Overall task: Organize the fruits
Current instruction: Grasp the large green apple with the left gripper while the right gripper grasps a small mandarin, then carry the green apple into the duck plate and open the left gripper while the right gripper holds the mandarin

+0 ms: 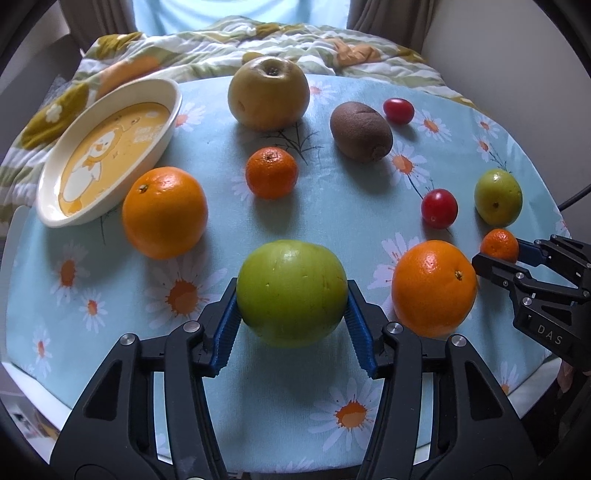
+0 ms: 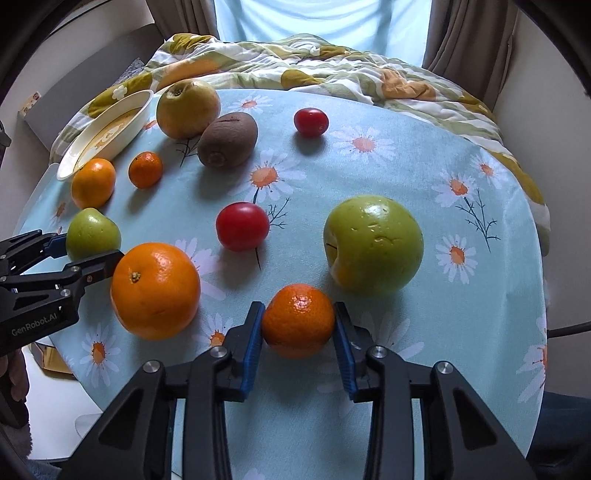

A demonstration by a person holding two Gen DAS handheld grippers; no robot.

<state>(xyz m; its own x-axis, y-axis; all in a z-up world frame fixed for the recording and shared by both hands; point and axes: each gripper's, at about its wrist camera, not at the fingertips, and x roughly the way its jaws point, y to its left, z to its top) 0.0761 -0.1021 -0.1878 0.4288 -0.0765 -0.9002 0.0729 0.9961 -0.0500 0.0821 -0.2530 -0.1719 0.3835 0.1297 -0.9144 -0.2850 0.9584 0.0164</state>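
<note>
Daisy-print tablecloth [image 1: 332, 206], rumpled quilt [image 2: 332, 70] behind, brown curtains [image 2: 465, 37], bright window [image 2: 321, 18].

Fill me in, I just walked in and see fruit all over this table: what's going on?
A person is sorting fruit with a handheld gripper in each hand. The left gripper has its jaws closed on a green apple, and the right gripper has clamped a small mandarin. Both fruits look still on the daisy tablecloth. The dish is empty; nothing is sorted yet.
</note>
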